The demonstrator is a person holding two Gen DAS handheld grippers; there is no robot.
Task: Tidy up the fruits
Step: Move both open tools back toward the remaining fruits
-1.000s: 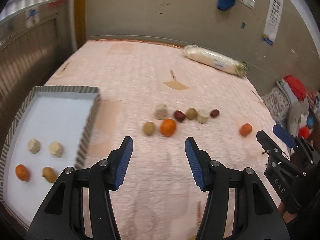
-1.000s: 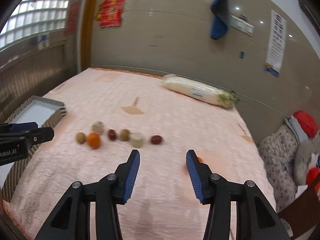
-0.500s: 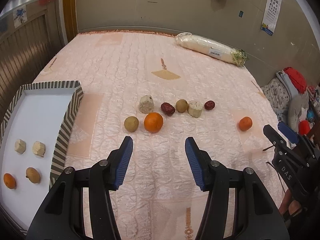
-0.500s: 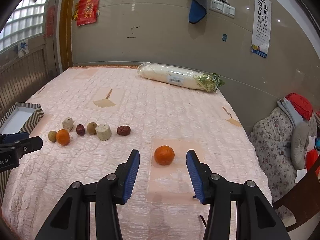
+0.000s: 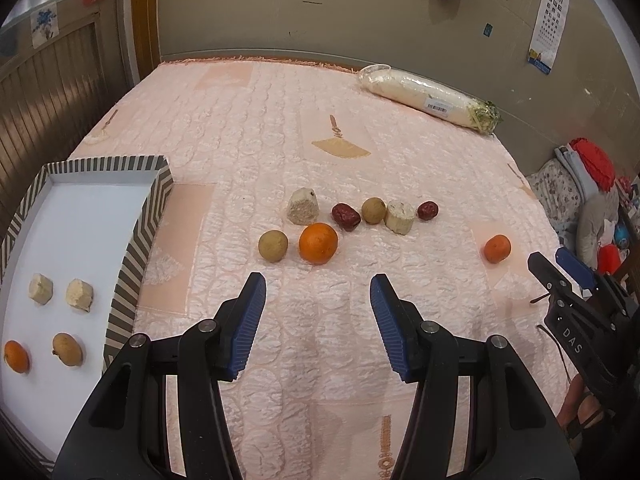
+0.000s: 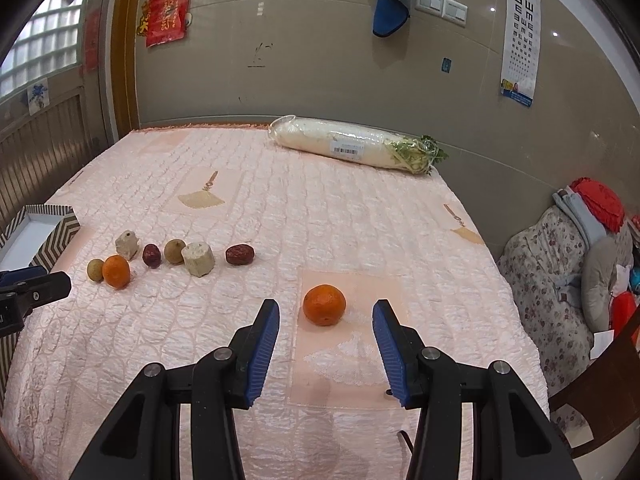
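My left gripper (image 5: 318,322) is open and empty, just short of an orange (image 5: 318,243) and a round tan fruit (image 5: 273,245). Behind them lie a beige chunk (image 5: 303,211), two red dates (image 5: 346,216), another tan fruit (image 5: 373,211) and a pale chunk (image 5: 400,217). A striped tray (image 5: 138,236) at the left holds two pale chunks, an orange and a tan fruit. My right gripper (image 6: 326,346) is open and empty, with a lone orange (image 6: 324,304) just beyond its fingertips. The fruit row (image 6: 172,258) lies to its left.
A wrapped white radish (image 6: 352,147) lies at the far edge of the pink quilted bed (image 6: 280,216) by the wall. Pillows and clothes (image 6: 576,264) are piled off the right side. The left gripper's tip (image 6: 36,288) shows at the right view's left edge.
Both grippers have moved forward and down towards the fruit. The lone orange now sits between the right fingertips' line. Both stay open.
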